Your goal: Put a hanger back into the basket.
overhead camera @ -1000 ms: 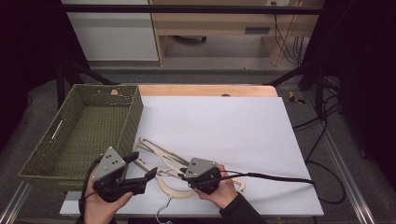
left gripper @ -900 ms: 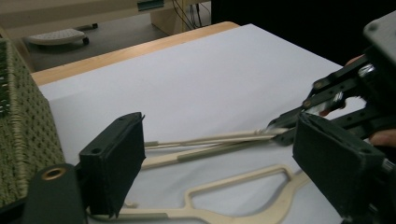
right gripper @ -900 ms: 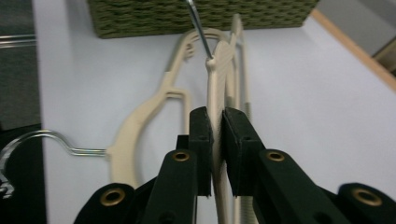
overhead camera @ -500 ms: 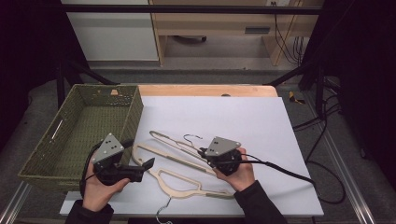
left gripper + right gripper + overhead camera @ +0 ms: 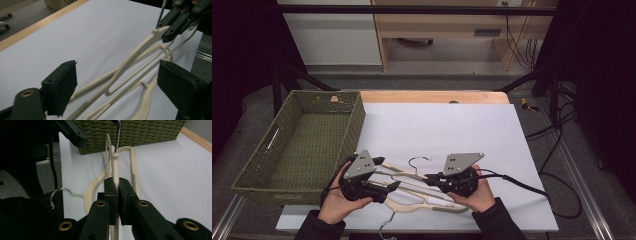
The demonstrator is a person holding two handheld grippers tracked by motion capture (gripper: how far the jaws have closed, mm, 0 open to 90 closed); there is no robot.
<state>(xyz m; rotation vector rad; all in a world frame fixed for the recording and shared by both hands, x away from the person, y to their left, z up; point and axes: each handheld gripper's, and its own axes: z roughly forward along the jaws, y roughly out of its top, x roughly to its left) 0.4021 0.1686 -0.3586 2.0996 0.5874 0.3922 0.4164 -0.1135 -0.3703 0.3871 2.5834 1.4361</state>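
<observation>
Right claw [image 5: 116, 195] clamped on cream hanger [image 5: 115, 167] — left claw [image 5: 117, 87] apart, astride it.

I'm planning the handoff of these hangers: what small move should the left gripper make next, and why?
Probably ease the left gripper forward and close on the lifted hanger's arm. Its jaws stand open around that cream arm without pressing, having just closed a little. The right gripper already pinches the hanger near its hook, raised above the second hanger on the table.
</observation>
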